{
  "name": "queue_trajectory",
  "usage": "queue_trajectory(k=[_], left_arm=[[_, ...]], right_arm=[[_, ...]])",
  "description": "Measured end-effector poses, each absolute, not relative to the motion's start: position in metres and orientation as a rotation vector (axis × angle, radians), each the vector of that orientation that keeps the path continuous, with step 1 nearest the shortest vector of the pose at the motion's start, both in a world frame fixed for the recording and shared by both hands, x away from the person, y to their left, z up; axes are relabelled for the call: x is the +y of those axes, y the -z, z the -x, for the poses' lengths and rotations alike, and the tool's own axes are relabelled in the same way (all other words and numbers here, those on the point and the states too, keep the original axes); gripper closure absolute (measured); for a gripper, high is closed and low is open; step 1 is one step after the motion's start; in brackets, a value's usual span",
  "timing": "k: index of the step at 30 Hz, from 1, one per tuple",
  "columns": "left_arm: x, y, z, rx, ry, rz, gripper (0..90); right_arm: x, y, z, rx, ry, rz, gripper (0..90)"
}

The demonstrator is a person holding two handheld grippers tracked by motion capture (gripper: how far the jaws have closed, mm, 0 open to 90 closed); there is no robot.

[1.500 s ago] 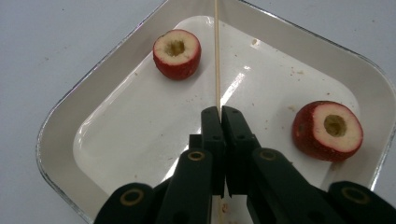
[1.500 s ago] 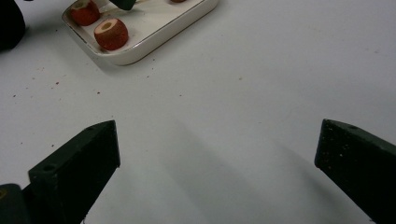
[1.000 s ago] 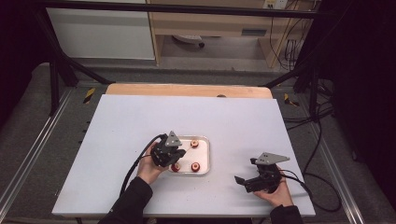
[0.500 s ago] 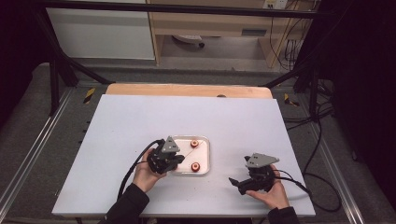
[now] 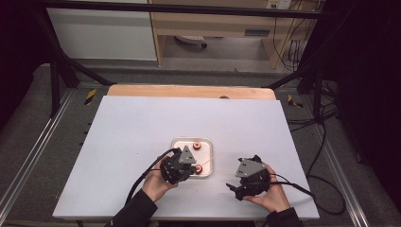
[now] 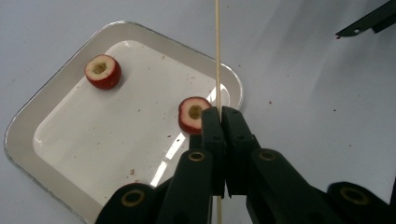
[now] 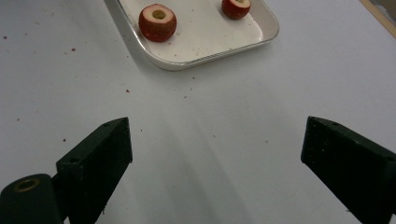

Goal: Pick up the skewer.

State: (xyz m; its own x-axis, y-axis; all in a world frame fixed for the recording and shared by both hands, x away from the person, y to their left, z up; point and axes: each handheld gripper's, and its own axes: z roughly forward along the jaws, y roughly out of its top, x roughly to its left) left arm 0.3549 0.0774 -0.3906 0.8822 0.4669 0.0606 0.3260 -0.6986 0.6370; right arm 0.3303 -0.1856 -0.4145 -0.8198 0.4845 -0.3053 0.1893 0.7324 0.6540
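Left tongs point(image 6: 219, 116) clamped on thin skewer point(image 6: 217, 56), its lower end hidden between jaws; cored fruit point(image 6: 192, 114) just beyond, on tray point(image 6: 28, 135). Right tongs point(image 7: 215, 163) apart over bench point(image 7: 210, 116), shifted leftward since earlier.

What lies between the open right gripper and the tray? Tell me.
Bare white table, apart from a few red crumbs; the right gripper view shows this between the right gripper and the tray.

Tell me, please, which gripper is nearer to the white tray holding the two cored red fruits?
Left. The left gripper, shut on a thin wooden skewer, sits over the tray's near edge. The right gripper is open over bare table, off to the tray's right.
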Motion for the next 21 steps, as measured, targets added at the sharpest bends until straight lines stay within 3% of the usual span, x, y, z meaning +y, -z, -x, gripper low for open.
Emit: queue_trajectory(k=[21], left_arm=[[0.019,0.395,-0.353,0.464,-0.248,-2.571,88.8]], right_arm=[[-0.18,0.41,-0.324,2.387,-0.624,-0.098,44.9]])
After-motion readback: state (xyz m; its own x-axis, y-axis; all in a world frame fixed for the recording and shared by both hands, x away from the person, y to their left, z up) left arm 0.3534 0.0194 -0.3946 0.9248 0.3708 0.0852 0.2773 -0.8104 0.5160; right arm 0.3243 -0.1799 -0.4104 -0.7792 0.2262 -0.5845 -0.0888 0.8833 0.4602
